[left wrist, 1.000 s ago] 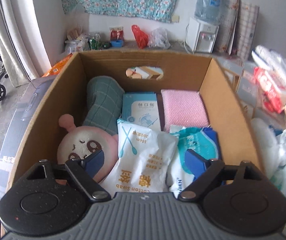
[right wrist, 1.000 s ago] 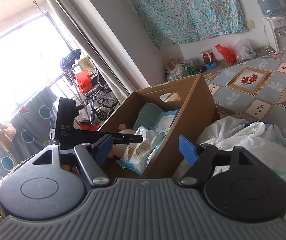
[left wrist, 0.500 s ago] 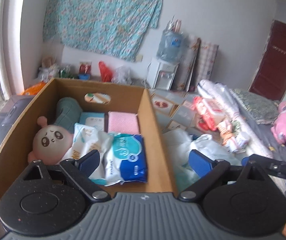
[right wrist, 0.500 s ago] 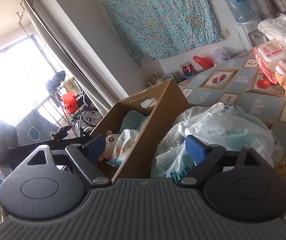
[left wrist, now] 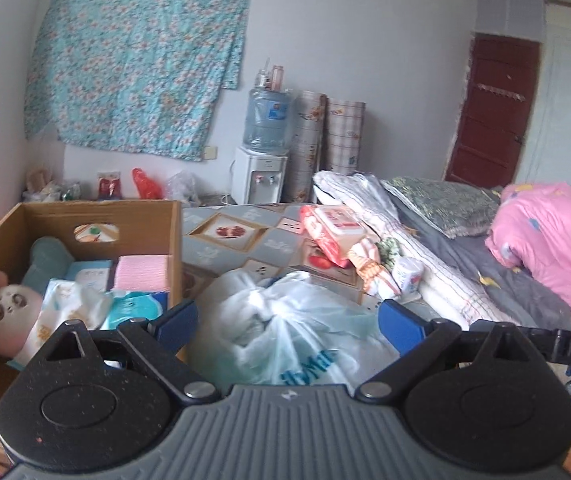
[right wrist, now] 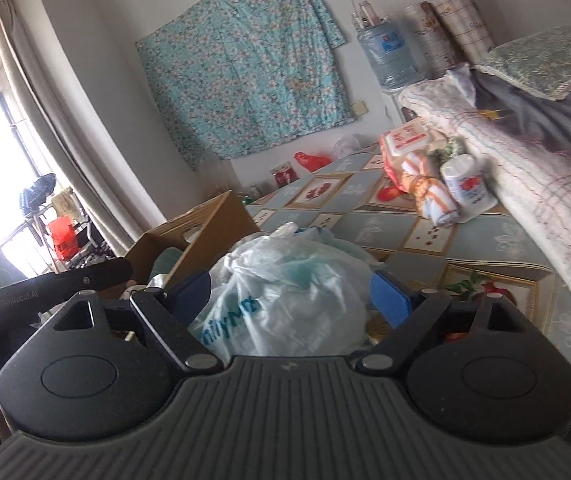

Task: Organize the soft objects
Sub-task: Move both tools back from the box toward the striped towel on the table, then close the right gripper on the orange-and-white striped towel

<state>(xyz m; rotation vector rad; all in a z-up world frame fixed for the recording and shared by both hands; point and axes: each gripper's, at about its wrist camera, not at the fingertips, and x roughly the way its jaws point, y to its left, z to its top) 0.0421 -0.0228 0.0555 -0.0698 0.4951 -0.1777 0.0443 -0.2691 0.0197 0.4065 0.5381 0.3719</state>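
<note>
One crumpled translucent plastic bag (left wrist: 285,320) bears blue lettering

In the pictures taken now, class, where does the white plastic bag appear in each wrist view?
Left wrist: white plastic bag sits lower centre, right of the cardboard box.
Right wrist: bag is at centre, again right of the box.
Shared landmark: floral cloth on the wall.

You are in a lived-in bedroom at home: a bed with a patterned mat (left wrist: 241,236), a pillow (left wrist: 441,204) and a pink quilt (left wrist: 557,240) on the right, a floral cloth (left wrist: 133,68) pinned to the far wall, a water dispenser (left wrist: 259,148) beside a dark red door (left wrist: 489,112).
</note>
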